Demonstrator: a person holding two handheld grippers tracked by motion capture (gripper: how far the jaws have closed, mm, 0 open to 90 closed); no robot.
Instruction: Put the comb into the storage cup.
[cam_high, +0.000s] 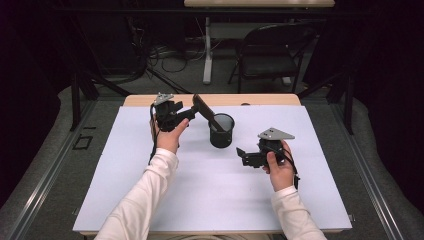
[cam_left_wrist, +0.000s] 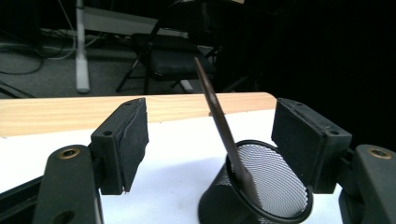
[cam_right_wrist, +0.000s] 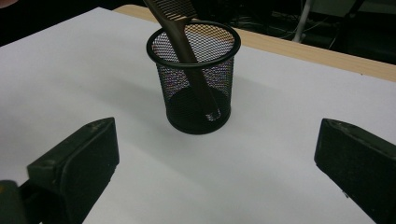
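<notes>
1. Comb (cam_right_wrist: 184, 44) leans in the cup (cam_high: 221, 130), handle down, propped on its rim.
2. My left gripper (cam_left_wrist: 210, 140): fingers wide, straddling comb above cup.
3. Right gripper (cam_right_wrist: 215, 163): fingers wide, empty, near cup.

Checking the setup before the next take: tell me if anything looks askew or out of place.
Nothing is spilled or damaged. The comb leans steeply in the upright mesh cup, toothed end above the rim.
</notes>
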